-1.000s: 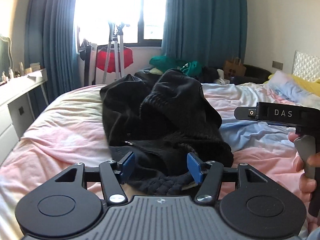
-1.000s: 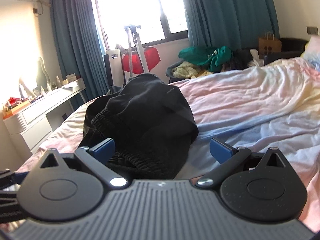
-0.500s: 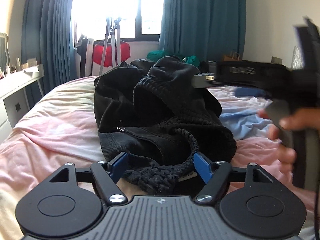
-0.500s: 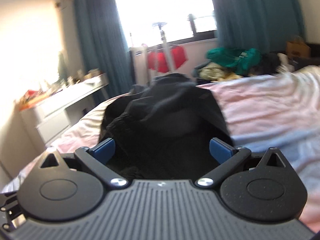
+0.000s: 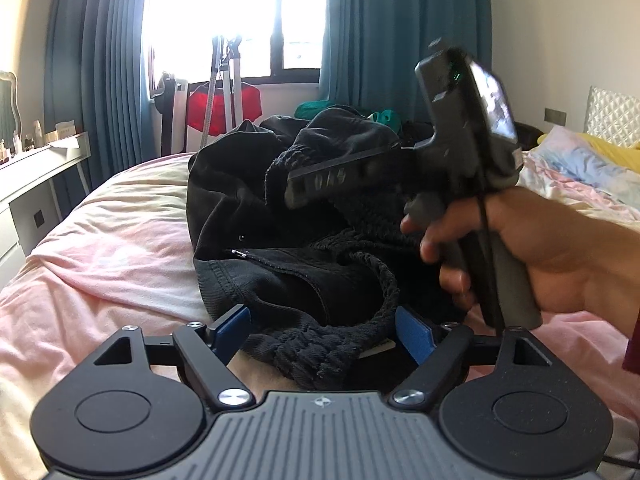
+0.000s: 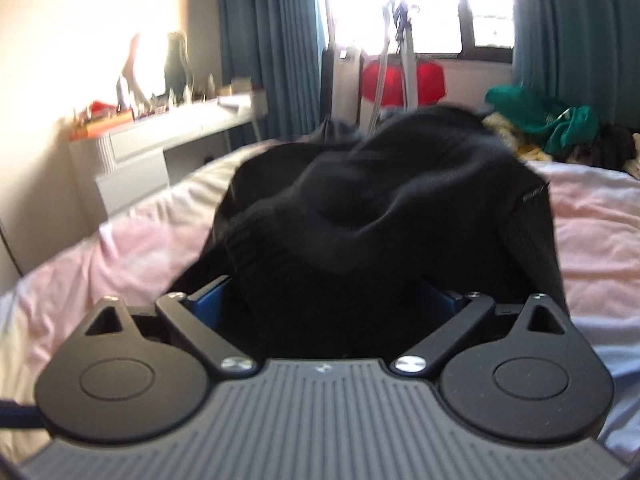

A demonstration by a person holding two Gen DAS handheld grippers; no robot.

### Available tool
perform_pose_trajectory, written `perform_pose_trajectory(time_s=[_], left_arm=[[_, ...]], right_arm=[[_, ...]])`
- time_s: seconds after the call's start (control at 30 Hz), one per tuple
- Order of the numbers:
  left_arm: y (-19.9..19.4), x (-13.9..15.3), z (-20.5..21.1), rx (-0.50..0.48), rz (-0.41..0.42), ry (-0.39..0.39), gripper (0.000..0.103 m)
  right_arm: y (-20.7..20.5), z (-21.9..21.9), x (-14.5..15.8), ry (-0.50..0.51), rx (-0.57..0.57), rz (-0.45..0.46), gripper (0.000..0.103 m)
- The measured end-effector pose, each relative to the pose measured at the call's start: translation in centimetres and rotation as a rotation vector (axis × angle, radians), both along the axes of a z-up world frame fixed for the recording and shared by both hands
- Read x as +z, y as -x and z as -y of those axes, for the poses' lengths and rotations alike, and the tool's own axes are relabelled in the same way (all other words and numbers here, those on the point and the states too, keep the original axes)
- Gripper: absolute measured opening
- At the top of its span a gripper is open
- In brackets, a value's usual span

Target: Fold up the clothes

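Since the earlier pictures, the right claw point(image 6: 332, 304) has swung in from the side and now sits right over the black clothes pile point(image 5: 304, 208), and the hand point(image 5: 532, 252) holding it fills the right of the left wrist view. Its jaws are wide apart and just starting to close, with dark cloth lying between them, but I cannot see the pads pressing on it. Down low, the left claw point(image 5: 324, 330) is near the front edge of the pile. Its jaws are opening, and the thick knitted edge point(image 5: 320, 348) sits between the blue pads point(image 5: 232, 326) without being pinched. All the clothes lie in one heap on the bed point(image 5: 104, 248), on the pink and cream sheet. I think the heap is soft and floppy, so it will sag and bunch when lifted. The knitted piece looks chunky and maybe a bit heavy, and its loops could catch on a pad. Beside it, the denim-like piece with the zipper point(image 5: 240, 254) looks stiffer. A good place to grab seems to be a firm edge, like the knitted edge or a seam, not the loose middle. I see no basket or box for clothes. More clothes point(image 6: 560, 128) are heaped far off by the curtains.
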State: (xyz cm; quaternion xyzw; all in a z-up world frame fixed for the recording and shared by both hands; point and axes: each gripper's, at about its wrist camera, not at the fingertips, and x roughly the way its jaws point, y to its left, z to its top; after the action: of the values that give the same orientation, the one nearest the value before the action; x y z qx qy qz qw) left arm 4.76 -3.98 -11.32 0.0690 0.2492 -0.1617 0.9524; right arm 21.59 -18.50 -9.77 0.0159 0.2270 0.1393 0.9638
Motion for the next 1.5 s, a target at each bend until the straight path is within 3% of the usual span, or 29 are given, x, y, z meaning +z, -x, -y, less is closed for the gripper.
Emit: perform_pose_trajectory(time_s=[0.03,0.07,0.1,0.2,0.23,0.33,0.4,0.47,0.53,0.63,0.73,0.83,0.9,0.97,1.03,1.17,1.3,1.4,1.5], left_arm=[[-0.2,-0.2,0.2,-0.004,-0.013,-0.021,0.077],[-0.3,-0.5,0.2,-0.003,-0.018,-0.035,0.077],[-0.4,-0.8,0.3,-0.002,-0.022,-0.048,0.077],[-0.5,-1.2,0.2,-0.004,-0.035,-0.059,0.077],[-0.4,-1.2,0.1,-0.005,-0.033,-0.060,0.077],[0.0,-1.1,0.0,-0.019,-0.015,-0.059,0.077],[0.2,-0.9,0.0,-0.023,-0.004,-0.056,0.077],[0.3,-0.8,0.0,-0.023,0.001,-0.057,0.077],[0.4,-0.5,0.0,-0.017,0.003,-0.065,0.077],[0.3,0.3,-0.5,0.004,-0.010,-0.055,0.077],[0.1,1.3,-1.4,0.011,-0.016,0.014,0.078],[0.4,1.9,-1.5,0.006,-0.012,0.027,0.078],[0.7,2.0,-1.7,0.002,-0.009,0.034,0.078],[1.0,2.1,-1.9,0.002,-0.007,0.042,0.078],[1.1,2.2,-2.1,0.003,-0.009,0.050,0.078],[0.7,2.3,-2.1,0.010,-0.023,0.055,0.078],[-0.2,1.9,-2.2,0.017,-0.043,0.057,0.081],[-0.9,1.3,-2.4,0.044,-0.067,0.065,0.082],[-2.2,0.7,-3.3,0.069,-0.119,0.118,0.083]], right_arm=[[-0.1,-0.3,-0.2,0.027,-0.003,-0.011,0.098],[-0.2,-0.6,-0.4,0.055,-0.007,-0.021,0.091],[-0.2,-1.0,-0.6,0.086,-0.026,-0.019,0.077],[0.0,-0.9,-0.7,0.120,-0.067,-0.021,0.066],[0.0,-0.7,-0.7,0.118,-0.071,-0.019,0.064],[0.5,0.4,0.0,0.106,-0.131,-0.002,0.041],[1.3,1.9,0.8,0.049,-0.193,0.023,0.020],[2.1,3.7,1.6,-0.012,-0.262,0.052,0.014],[3.1,5.9,2.3,-0.066,-0.333,0.076,0.013],[4.3,10.2,2.2,-0.056,-0.484,0.048,0.014],[5.6,14.8,0.3,-0.180,-0.597,-0.081,0.014],[6.6,17.9,-2.0,-0.296,-0.670,-0.237,0.014],[7.1,18.9,-2.9,-0.377,-0.683,-0.299,0.014],[7.3,19.2,-2.5,-0.384,-0.666,-0.322,0.015],[7.0,18.7,-1.4,-0.298,-0.619,-0.335,0.016],[6.2,16.4,-0.5,0.006,-0.509,-0.315,0.016],[5.7,14.7,-1.1,0.217,-0.437,-0.284,0.027],[5.2,13.7,-1.7,0.265,-0.419,-0.214,0.038],[4.3,13.6,-2.1,0.219,-0.422,-0.123,0.037]])
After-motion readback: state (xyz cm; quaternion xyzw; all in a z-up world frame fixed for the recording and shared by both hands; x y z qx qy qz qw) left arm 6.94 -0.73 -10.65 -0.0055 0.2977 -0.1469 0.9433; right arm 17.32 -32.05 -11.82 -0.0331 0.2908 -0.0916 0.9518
